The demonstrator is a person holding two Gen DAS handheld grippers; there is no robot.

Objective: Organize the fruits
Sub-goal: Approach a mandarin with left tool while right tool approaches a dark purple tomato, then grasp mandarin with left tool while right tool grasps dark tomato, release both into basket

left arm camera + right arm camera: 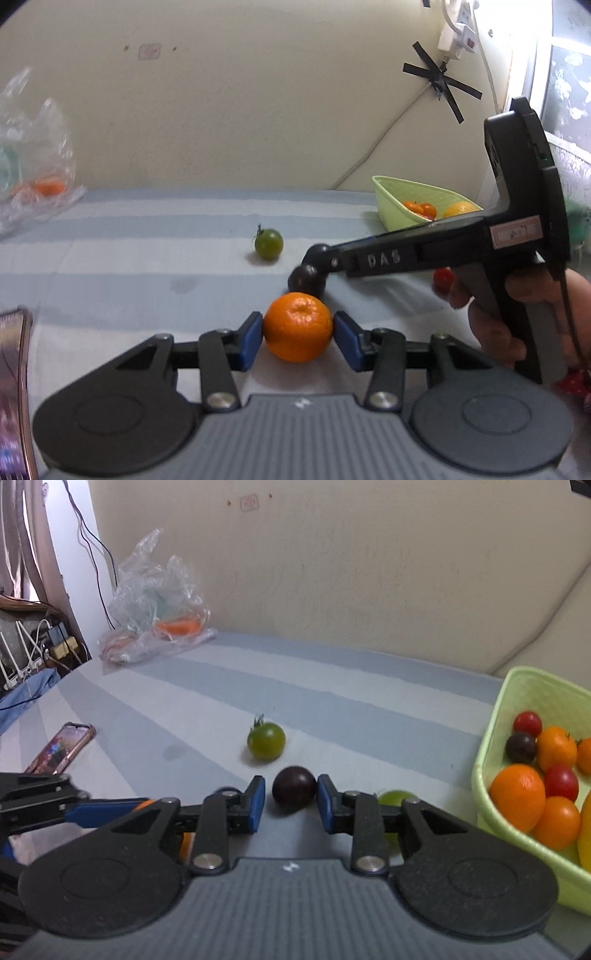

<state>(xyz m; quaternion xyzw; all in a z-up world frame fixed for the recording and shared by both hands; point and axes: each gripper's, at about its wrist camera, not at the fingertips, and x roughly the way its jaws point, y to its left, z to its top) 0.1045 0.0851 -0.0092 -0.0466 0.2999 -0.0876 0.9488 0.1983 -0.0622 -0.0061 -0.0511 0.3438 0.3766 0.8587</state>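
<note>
Round orange mandarin, near side of pale green plastic basket: clamped by left gripper. Dark purple round tomato: bracketed by right gripper, jaws apart, contact unclear.

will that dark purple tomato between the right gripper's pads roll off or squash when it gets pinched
The dark purple tomato is round and glossy on a flat striped cloth, so an off-centre squeeze would likely roll it away. The right gripper brackets it with a gap at the left pad, so not clamped yet. It looks small and thin-skinned, so it probably bruises under a hard pinch.
</note>
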